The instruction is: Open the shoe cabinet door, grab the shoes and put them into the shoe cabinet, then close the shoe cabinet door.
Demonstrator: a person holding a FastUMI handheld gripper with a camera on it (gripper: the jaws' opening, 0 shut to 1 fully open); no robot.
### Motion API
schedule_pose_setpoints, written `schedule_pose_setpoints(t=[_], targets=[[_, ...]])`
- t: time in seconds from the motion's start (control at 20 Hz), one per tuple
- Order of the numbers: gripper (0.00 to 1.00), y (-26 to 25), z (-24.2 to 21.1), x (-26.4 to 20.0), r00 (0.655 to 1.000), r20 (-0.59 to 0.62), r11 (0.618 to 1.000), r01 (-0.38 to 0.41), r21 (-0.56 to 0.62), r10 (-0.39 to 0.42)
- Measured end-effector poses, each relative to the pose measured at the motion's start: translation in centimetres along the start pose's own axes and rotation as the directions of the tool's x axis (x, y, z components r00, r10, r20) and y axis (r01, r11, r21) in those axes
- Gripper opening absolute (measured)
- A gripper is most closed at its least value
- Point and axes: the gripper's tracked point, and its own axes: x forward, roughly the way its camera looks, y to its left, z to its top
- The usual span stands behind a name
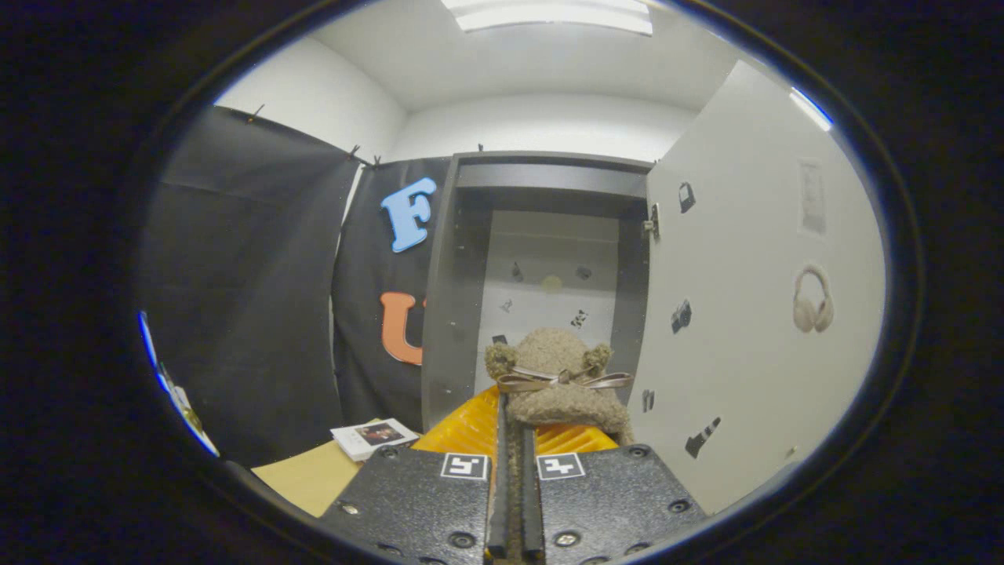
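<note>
Pinching the rim of a fuzzy slipper (558, 377), the claw (514, 471) has its two fingers (500, 479) drawn nearly together, with a thin strip of the tan plush caught between them, so it is grasping the slipper. The slipper rises just ahead of the fingertips, its rounded fleecy top standing above them, with a thin ribbon bow (561, 380) tied across its front and a small pompom at each side. Under the slipper and flanking the fingers lies something ribbed and yellow (471, 428); what it is cannot be told. Beyond the slipper stands the cabinet (447, 314), dark-framed and open, its pale back panel (549, 290) dotted with small dark stickers. The slipper sits in front of the opening, and whether it is already past the threshold cannot be told. The door (753, 314) is swung wide to the right of the fingers, its pale face carrying several small stickers and a picture of headphones (813, 298). To the left of the fingers, lower down, a tan surface (310, 475) holds a small booklet (374, 436). Behind that hangs black cloth (251, 298), with white wall and a ceiling light (549, 14) above.
</note>
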Motion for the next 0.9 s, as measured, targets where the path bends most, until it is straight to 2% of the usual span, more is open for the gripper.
schedule_pose_setpoints(t=[0.15, 0.3, 0.45, 0.65, 0.9], targets=[[0.10, -2.1, 2.8, 3.1, 0.997, 0.036, 0.997, 0.067, -0.043, -0.066], [0.10, -2.9, 3.5, 6.1, 0.994, 0.018, 0.989, 0.113, -0.100, -0.111], [0.10, -2.4, 2.2, 10.0, 0.994, -0.024, 0.987, 0.106, -0.123, -0.110], [0.10, -3.0, -0.6, 15.5, 0.990, -0.092, 0.991, 0.102, -0.086, -0.110], [0.10, -7.0, -5.5, 22.9, 0.965, -0.155, 0.973, 0.189, -0.135, -0.210]])
